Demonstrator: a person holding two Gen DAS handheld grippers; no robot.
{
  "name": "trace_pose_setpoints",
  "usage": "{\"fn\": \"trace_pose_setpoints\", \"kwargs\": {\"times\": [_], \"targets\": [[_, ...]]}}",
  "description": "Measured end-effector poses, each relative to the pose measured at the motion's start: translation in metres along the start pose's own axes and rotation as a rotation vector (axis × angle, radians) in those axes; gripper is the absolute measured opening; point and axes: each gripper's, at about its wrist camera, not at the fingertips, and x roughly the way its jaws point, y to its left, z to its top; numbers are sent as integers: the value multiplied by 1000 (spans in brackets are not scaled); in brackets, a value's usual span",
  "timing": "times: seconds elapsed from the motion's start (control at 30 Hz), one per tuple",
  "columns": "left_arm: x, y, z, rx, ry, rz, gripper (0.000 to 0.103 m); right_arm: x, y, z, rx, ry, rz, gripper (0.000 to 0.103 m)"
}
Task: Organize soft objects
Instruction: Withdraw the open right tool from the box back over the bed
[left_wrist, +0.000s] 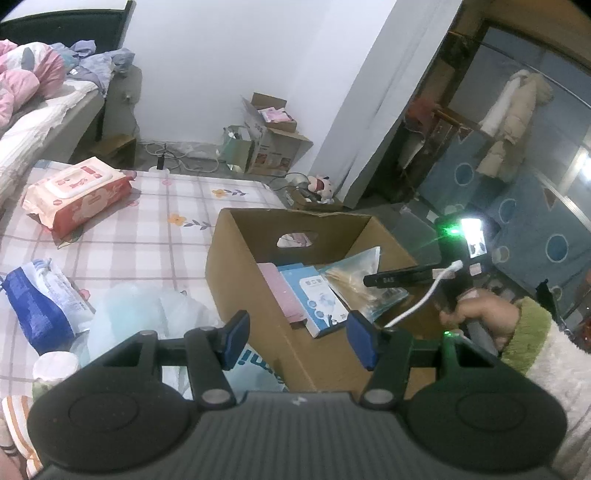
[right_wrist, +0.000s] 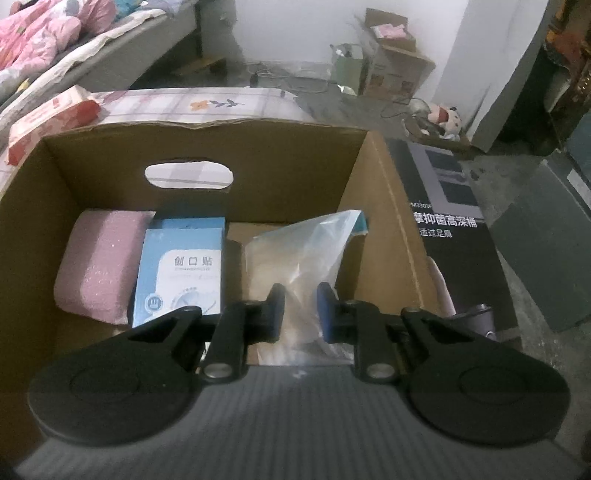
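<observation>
Sorting soft goods into the cardboard box (right_wrist: 384, 206), as judged from its part-filled state; entries run left to right. On the checked bedspread (left_wrist: 122, 240), outside the box: red wet-wipes pack (left_wrist: 75, 194), far left, flat, lid up; blue tissue pack (left_wrist: 38, 302), near the edge, crumpled; pale translucent plastic bag (left_wrist: 147, 310), slack, just beside the box wall. Left gripper (left_wrist: 293, 341): jaws wide, empty, hovering over the box's near left wall. Inside the box: pink foam-like pad (right_wrist: 99, 266) against the left wall; blue plaster box (right_wrist: 183, 269) touching it; clear zip bag (right_wrist: 306, 254), limp, tan contents, leaning towards the right wall. Right gripper (right_wrist: 299, 314): jaws narrowly parted, straddling the zip bag's lower end; whether the pads touch it cannot be told. Next move, by judgement: the left gripper swings left to the plastic bag or tissue pack, closing on a bunched fold, since loose film slips.
</observation>
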Motion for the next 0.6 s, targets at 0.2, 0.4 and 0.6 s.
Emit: {"fn": "trace_pose_setpoints", "kwargs": {"times": [0.2, 0.4, 0.6], "targets": [[0, 3, 1, -9, 1, -1, 59, 8, -3, 2, 39, -12, 14, 18], [1, 4, 0, -15, 2, 1, 60, 13, 0, 6, 62, -31, 32, 21], [-9, 6, -4, -21, -16, 10, 72, 3, -3, 8, 121, -58, 81, 32]]}}
